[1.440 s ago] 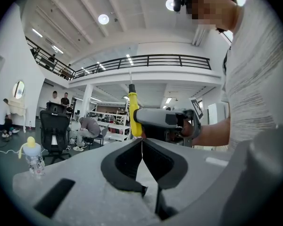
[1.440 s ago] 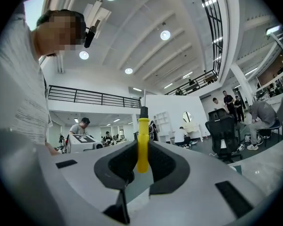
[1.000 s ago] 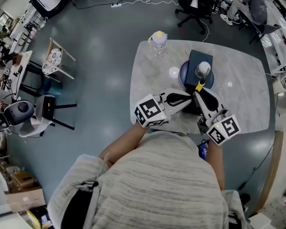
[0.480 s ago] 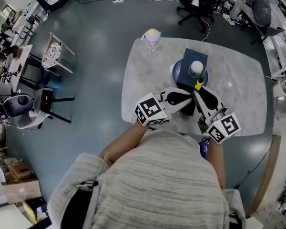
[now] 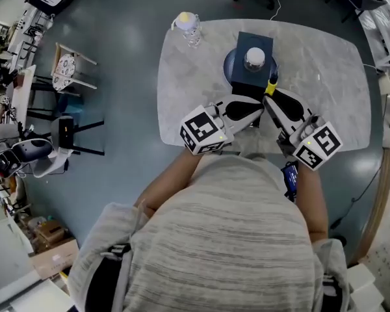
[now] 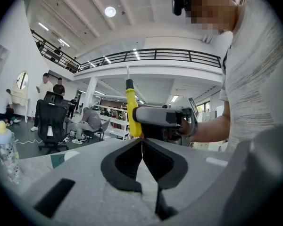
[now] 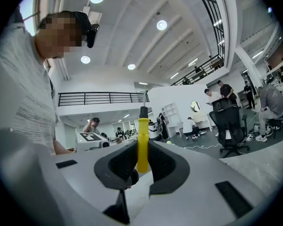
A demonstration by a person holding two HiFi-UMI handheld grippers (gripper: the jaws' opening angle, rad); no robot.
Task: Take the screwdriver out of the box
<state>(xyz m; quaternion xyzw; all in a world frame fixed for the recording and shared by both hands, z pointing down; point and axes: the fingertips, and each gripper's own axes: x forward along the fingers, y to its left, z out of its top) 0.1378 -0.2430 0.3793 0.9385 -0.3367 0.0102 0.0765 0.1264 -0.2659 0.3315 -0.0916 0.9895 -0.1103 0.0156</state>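
Change: over the last second the table (image 5: pixel 325 64) and all it carried slid toward the far edge of the head view, while my 2 grippers stayed side by side above its near edge.
Right fingers: my right gripper (image 5: pixel 268 99) was pinching the yellow handle of the screwdriver (image 5: pixel 272 83), which stood upright with its metal shaft pointing up. That grip looked the same in all 3 head pictures.
Left fingers: my left gripper (image 5: pixel 259 112) had its pads pressed together on nothing, its tip pointing right at the other gripper.
Screwdriver: it was out of the dark box (image 5: pixel 253 42), held above the table just on the near side of it.
Meaning: I judged the taking-out done; all that seemed left was to carry the tool clear or set it down.
Surface: a pale marbled top with rounded corners. The box sat at the far middle with a white round thing (image 5: pixel 254 58) on it and what looked like a round blue dish (image 5: pixel 232 70) beneath. A clear bottle (image 5: pixel 187 26) with a yellow cap stood at the far left corner.
Room: a big open hall with a grey-blue floor (image 5: pixel 117 64), a black office chair (image 7: pixel 228 121), people sitting far off, a railed mezzanine (image 6: pixel 155 55) and round ceiling lights.
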